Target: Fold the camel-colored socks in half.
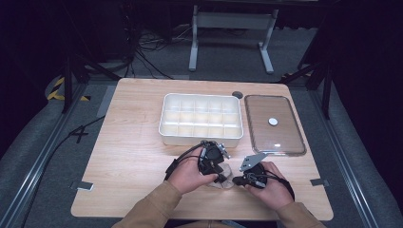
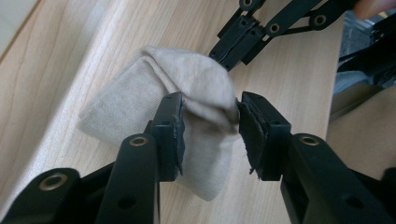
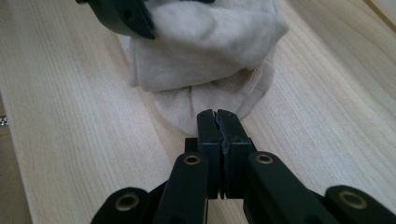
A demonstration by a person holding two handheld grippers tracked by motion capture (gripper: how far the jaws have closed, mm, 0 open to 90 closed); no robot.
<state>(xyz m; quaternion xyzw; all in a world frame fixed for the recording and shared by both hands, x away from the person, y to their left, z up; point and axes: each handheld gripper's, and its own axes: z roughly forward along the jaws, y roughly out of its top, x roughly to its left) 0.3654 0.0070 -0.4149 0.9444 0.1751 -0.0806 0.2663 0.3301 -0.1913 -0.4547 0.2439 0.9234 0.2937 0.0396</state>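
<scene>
The beige sock (image 2: 187, 102) sits bunched at the near table (image 1: 133, 142) edge. It looks soft and floppy, so grab folds. Left gripper (image 2: 210, 128) straddles a fold half-open; right gripper (image 3: 218, 126) is closed, pinching its edge.

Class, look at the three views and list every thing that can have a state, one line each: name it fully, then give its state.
Beige knitted sock: bunched on the wooden table, gripped from two sides.
Left gripper: jaws apart, around a fold of the sock.
Right gripper: jaws pressed together at the sock's edge.
White plastic compartment box: open, compartments look empty.
Clear plastic lid: off, flat beside the box.
</scene>
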